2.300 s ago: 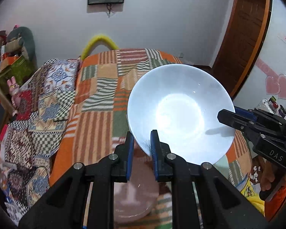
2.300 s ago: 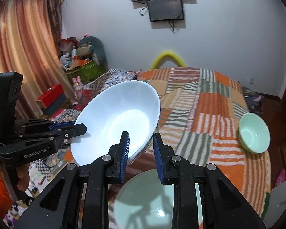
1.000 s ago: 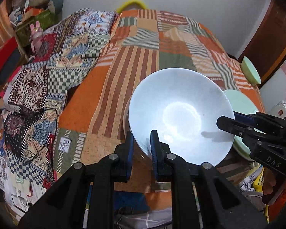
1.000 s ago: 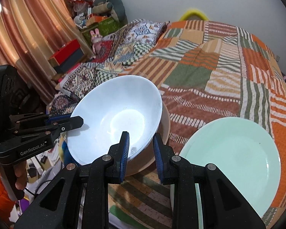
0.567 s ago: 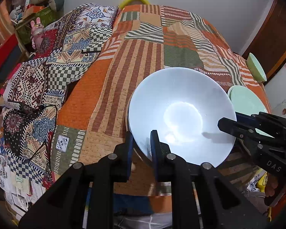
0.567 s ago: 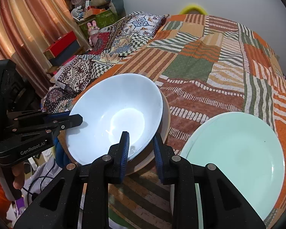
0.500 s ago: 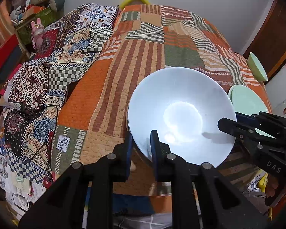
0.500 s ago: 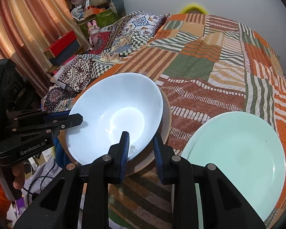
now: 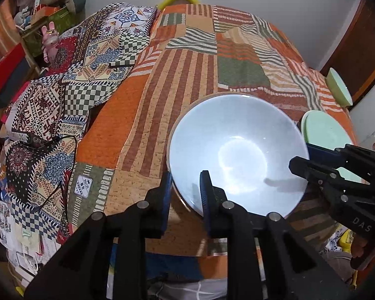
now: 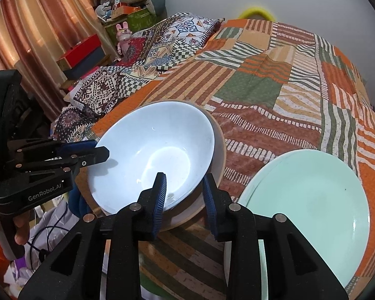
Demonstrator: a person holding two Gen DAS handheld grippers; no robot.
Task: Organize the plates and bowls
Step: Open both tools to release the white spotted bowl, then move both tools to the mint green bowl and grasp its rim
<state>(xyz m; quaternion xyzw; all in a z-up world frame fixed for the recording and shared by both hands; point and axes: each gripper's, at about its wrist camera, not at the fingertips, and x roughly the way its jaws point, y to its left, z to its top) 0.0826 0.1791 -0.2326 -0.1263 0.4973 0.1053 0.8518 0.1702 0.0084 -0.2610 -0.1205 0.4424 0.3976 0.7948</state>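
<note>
I am looking down on a bed under a striped patchwork quilt [image 9: 187, 80], with a heap of patterned cloths [image 9: 70, 80] along its left side. Near its front edge, the pale green plate [image 10: 310, 200] runs behind my right gripper's fingers. Just left of it, the white bowl [image 10: 155, 160] sits nested in a brown bowl [image 10: 218, 150] whose rim alone shows. A small green bowl [image 9: 338, 87] at the far right is half cut off. My left gripper [image 9: 185, 187] has its jaws parted, straddling the white bowl's near rim; my right gripper [image 10: 185, 190] is likewise spread about the rim without clamping.
</note>
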